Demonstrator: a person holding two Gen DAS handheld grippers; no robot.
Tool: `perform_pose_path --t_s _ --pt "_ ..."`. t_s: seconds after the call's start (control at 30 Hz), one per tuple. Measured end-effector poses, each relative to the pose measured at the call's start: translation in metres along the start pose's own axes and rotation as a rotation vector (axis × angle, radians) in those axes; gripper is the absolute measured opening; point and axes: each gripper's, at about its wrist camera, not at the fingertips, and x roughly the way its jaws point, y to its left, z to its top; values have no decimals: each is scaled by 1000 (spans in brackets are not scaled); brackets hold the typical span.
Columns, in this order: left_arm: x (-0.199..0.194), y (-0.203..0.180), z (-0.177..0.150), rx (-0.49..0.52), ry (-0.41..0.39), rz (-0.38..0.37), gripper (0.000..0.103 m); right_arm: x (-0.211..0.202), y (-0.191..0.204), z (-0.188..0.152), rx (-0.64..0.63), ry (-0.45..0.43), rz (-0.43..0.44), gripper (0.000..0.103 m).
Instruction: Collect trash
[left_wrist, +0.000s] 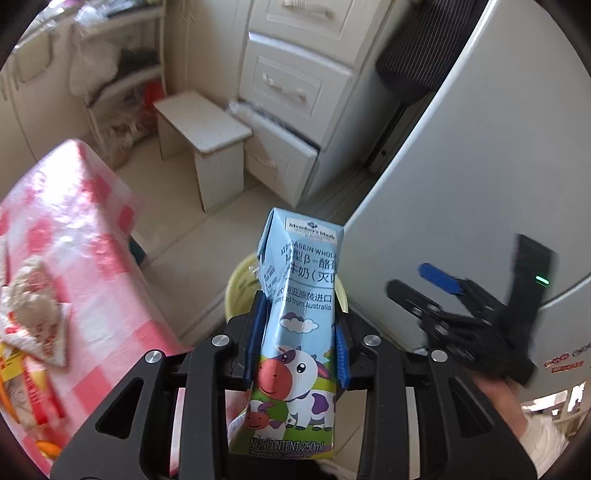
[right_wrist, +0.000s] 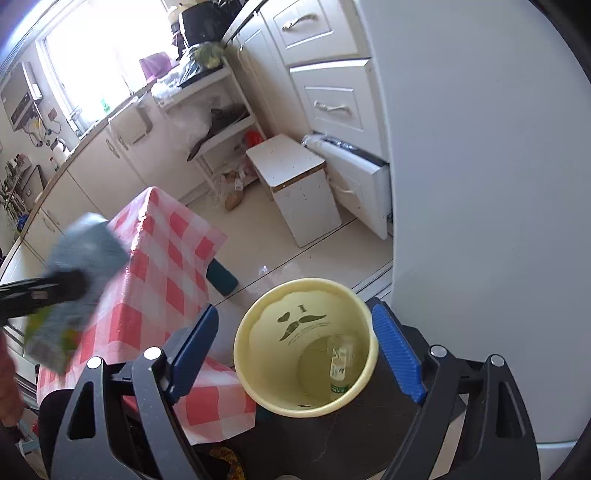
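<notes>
Left gripper (left_wrist: 301, 350) is clamping the upright milk carton (left_wrist: 299, 332), yellow bin (right_wrist: 306, 347) sitting just beyond; right gripper (right_wrist: 295, 354) is hanging wide apart, empty.

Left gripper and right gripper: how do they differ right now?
The left gripper is shut on a blue milk carton; the right gripper holds nothing. The left gripper's jaws sit narrow against the carton's sides, while the right gripper's jaws stand wide apart, framing the yellow trash bin below. Both have blue pads and point down toward the bin.
</notes>
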Motion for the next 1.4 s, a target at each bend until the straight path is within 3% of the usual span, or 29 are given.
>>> perform_pose_path --t_s 0.07,0.13,0.2,0.27,0.37,0.57,0.7,0.9,1.07,1.4 --pt "26 -1 8 -11 45 24 44 -7 -1 -2 13 -4 9 82" --pt "43 -1 13 -26 64 76 50 -12 3 -4 20 -7 19 82" --pt "35 1 13 -60 38 69 51 -19 9 -4 23 -18 37 82" --pt "10 2 9 -75 -45 80 64 -27 18 -6 16 -36 48 84" --pt "-45 13 -11 -98 -206 180 84 -40 42 -5 -8 -79 63 87" --pt "-162 61 -80 -241 -417 390 94 -66 117 -7 -124 -145 133 94" --pt "-237 97 -146 -342 -504 506 96 -87 173 -15 -229 -190 200 96" --pt "-303 127 -211 -451 -587 568 96 -117 244 -32 -354 -224 268 96" --pt "-344 129 -243 -440 -645 620 96 -147 286 -39 -449 -278 293 96" --pt "-382 131 -287 -522 -725 628 96 -187 331 -55 -541 -346 340 96"
